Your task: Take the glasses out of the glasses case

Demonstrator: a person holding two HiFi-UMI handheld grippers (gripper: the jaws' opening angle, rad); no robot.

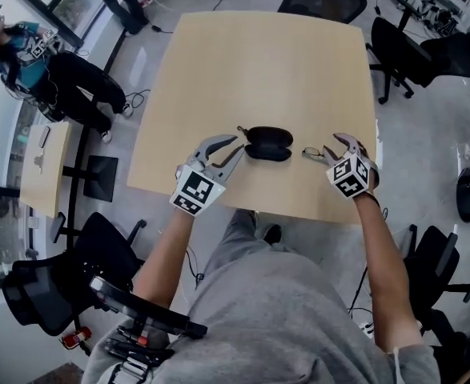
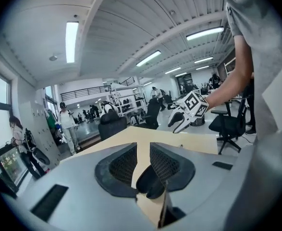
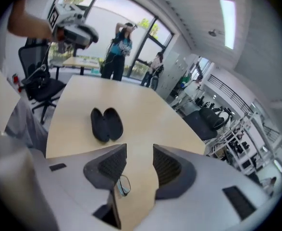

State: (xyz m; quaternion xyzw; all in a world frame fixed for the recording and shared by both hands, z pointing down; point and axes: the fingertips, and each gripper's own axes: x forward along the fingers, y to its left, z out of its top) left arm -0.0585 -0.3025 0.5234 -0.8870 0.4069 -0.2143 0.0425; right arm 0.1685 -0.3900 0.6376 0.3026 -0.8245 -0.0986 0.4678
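1. My right gripper [image 3: 140,148] has its jaws standing wide apart with only bare table between them, so it holds nothing.
2. Just under its left jaw lie the glasses [image 3: 123,184]. One lens and a bit of thin frame show there, resting on the table and touched by neither pad.
3. From the head view, the glasses [image 1: 315,153] sit close beside that gripper [image 1: 332,146], to the right of the case and apart from it.
4. The glasses case [image 1: 268,143] lies open in the near middle of the table [image 1: 259,62], both black halves spread flat and, as far as I can see, empty.
5. My left gripper [image 2: 142,148] has a narrow gap between its jaws and grips nothing. The case [image 2: 149,183] shows dark just below and past its right jaw. I cannot tell whether they touch.
6. I judge the taking-out done: the glasses are clear of the case.
7. What is left calls for little: draw both grippers away without brushing the frame, or shut the case with the left.
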